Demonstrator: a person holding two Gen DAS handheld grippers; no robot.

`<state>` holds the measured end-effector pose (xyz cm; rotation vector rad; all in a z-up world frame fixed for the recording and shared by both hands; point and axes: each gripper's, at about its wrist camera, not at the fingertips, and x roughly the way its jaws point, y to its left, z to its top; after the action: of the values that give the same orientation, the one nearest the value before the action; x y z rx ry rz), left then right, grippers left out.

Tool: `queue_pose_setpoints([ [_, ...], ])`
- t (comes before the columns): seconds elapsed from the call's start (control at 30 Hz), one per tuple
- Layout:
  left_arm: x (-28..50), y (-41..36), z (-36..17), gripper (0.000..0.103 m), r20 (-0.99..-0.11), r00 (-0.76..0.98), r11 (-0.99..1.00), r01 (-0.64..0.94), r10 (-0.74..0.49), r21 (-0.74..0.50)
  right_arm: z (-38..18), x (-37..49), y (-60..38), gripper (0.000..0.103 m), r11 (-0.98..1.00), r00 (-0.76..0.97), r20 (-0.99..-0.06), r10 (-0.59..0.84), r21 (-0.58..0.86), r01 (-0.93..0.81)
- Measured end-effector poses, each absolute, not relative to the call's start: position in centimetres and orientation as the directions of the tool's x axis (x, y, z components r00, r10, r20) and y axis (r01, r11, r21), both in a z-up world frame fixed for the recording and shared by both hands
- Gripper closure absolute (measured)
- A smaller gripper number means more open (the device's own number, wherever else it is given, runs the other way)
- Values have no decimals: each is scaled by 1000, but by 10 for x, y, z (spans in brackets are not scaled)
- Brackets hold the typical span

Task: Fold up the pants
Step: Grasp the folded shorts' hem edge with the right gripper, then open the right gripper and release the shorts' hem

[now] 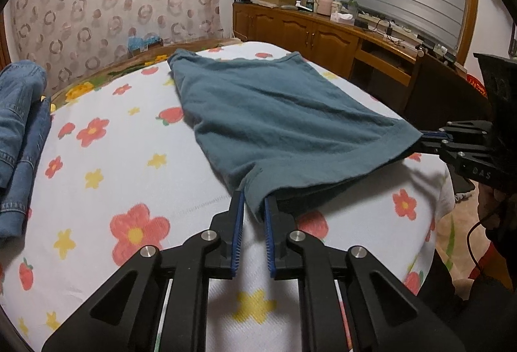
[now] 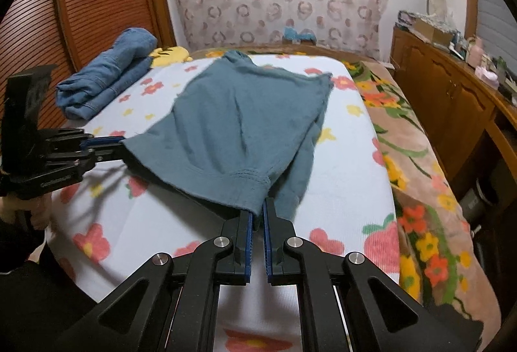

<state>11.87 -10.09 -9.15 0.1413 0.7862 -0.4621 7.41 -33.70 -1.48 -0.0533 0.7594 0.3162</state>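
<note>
At six o'clock in the left wrist view, the left gripper (image 1: 251,203) has its jaws closed on a near corner of the teal pants (image 1: 278,122). At three o'clock the right gripper (image 1: 423,139) pinches the other near corner. In the right wrist view, the right gripper's jaws likewise clamp the hem at six o'clock, with the left gripper at nine o'clock. The pants lie spread on the bed (image 1: 97,177), over a white sheet with red and yellow flowers, their near edge raised slightly off it. Folded jeans (image 1: 19,126) sit at nine o'clock. Farther off, at one o'clock, a wooden cabinet (image 1: 310,32) stands against the wall.
</note>
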Motion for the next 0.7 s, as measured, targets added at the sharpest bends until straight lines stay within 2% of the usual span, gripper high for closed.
queue_pose_setpoints([
  [0.23, 115, -101, -95, 89, -715, 609, 892, 449, -343, -45, -12, 75, -337, 97, 953, 679, -687, 259, 66, -297],
  [0.33, 114, -100, -94, 89, -716, 616, 898, 438, -329, -35, -11, 71, -340, 94, 952, 679, -684, 266, 75, -297],
  [0.43, 112, -99, -94, 86, -717, 619, 902, 431, -321, -31, -11, 68, -343, 94, 951, 679, -682, 270, 78, -300],
  [0.5, 113, -99, -95, 80, -722, 618, 904, 428, -310, -22, -10, 65, -345, 94, 951, 681, -680, 271, 80, -298],
  [0.57, 114, -98, -96, 67, -725, 619, 907, 420, -302, -19, -9, 64, -347, 94, 952, 684, -678, 269, 82, -293],
  [0.67, 115, -96, -97, 54, -727, 618, 911, 413, -299, -24, -8, 64, -348, 93, 953, 689, -673, 270, 85, -290],
  [0.7, 116, -95, -97, 54, -728, 617, 911, 412, -299, -25, -8, 64, -349, 93, 954, 690, -672, 270, 86, -289],
])
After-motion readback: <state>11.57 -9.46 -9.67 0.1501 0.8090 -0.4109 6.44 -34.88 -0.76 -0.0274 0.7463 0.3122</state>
